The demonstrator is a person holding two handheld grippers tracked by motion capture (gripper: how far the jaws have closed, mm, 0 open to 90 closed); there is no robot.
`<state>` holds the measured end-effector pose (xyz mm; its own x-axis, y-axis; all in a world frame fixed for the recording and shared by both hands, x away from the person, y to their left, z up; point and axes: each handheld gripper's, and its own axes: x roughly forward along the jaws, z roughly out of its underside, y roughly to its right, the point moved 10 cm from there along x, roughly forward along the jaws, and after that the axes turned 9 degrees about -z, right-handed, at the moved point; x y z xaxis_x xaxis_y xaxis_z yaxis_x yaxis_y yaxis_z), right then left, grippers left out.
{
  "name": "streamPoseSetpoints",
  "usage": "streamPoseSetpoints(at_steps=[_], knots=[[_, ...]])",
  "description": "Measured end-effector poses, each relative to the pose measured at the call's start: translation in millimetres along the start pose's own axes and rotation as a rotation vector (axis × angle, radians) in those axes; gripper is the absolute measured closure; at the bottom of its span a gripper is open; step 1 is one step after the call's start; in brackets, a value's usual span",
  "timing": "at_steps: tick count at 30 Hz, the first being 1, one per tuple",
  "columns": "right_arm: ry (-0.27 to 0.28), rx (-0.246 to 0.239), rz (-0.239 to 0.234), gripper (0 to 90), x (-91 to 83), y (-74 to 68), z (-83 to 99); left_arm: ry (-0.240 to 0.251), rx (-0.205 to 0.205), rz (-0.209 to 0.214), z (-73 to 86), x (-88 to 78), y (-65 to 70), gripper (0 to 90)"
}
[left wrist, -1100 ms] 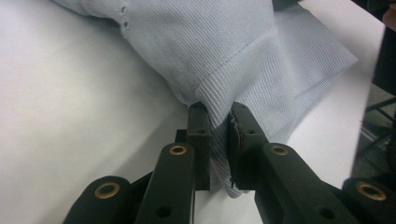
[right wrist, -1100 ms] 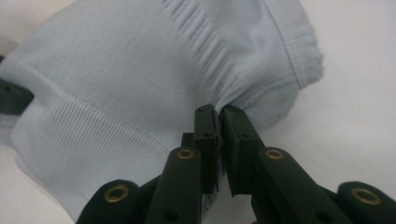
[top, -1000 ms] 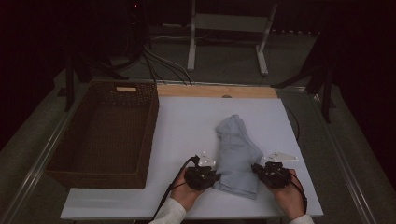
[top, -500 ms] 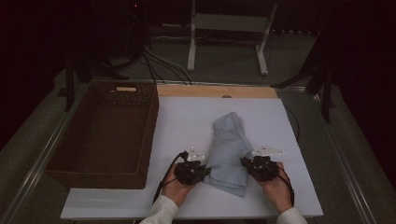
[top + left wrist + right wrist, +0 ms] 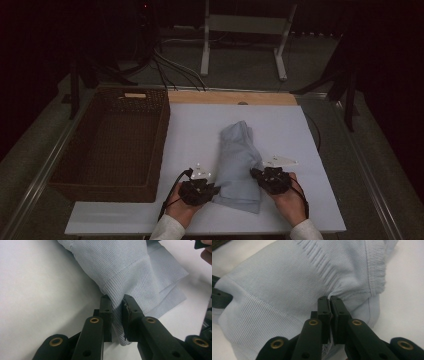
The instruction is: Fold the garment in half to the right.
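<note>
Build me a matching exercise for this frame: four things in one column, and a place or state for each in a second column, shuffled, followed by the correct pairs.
Things
1. wicker basket
2. light blue garment
3. left gripper
4. wooden strip

Places or states
A. along the far edge of the white board
B. shut on the garment's ribbed hem, at its near left side
C. bunched lengthwise in the middle of the white board
D. empty, standing left of the white board

Pairs: 1-D, 2-C, 3-B, 4-A
</note>
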<state>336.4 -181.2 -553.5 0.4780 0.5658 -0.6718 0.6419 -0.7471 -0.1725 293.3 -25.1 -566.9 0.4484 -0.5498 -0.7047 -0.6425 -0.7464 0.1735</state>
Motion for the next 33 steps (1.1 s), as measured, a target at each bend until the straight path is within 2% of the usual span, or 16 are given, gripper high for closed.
streamPoseSetpoints(at_steps=[10, 11, 12, 13, 14, 16, 20, 24, 26, 33], knots=[[-0.014, 0.014, -0.019, 85.6, -12.6, -5.2, 11.0, -0.010, 0.011, 0.014, 5.1, -2.0, 4.9, 78.7], [-0.022, 0.021, -0.026, 83.9, -13.9, -6.0, 13.6, -0.009, 0.013, 0.015, 5.3, -2.4, 5.3, 78.6], [-0.035, 0.028, -0.022, 76.3, -15.2, -7.0, 18.1, -0.008, 0.013, 0.018, 5.5, -3.5, 6.0, 78.6], [-0.035, 0.028, -0.022, 76.3, -15.2, -7.0, 18.1, -0.008, 0.013, 0.018, 5.5, -3.5, 6.0, 78.6], [-0.050, 0.040, 0.000, 70.5, -15.3, -5.8, 22.8, -0.006, 0.010, 0.023, 5.6, -4.4, 6.8, 78.7], [-0.058, 0.052, 0.007, 67.7, -15.6, -5.1, 26.0, -0.007, 0.015, 0.024, 6.5, -6.4, 7.8, 78.9], [-0.065, 0.055, -0.001, 70.8, -17.1, -7.3, 28.8, 0.000, 0.014, 0.041, 6.3, -8.3, 9.4, 77.5], [-0.081, 0.040, -0.025, 78.5, -17.9, -15.1, 33.7, 0.037, -0.005, 0.067, -1.0, -10.8, 8.0, 59.2], [-0.091, 0.034, -0.035, 81.5, -17.5, -18.1, 35.4, 0.051, -0.018, 0.075, -5.0, -11.1, 7.0, 54.2], [-0.098, 0.022, -0.038, 83.9, -19.6, -22.4, 37.4, 0.044, -0.030, 0.056, -9.0, -1.3, 3.2, 47.9]])
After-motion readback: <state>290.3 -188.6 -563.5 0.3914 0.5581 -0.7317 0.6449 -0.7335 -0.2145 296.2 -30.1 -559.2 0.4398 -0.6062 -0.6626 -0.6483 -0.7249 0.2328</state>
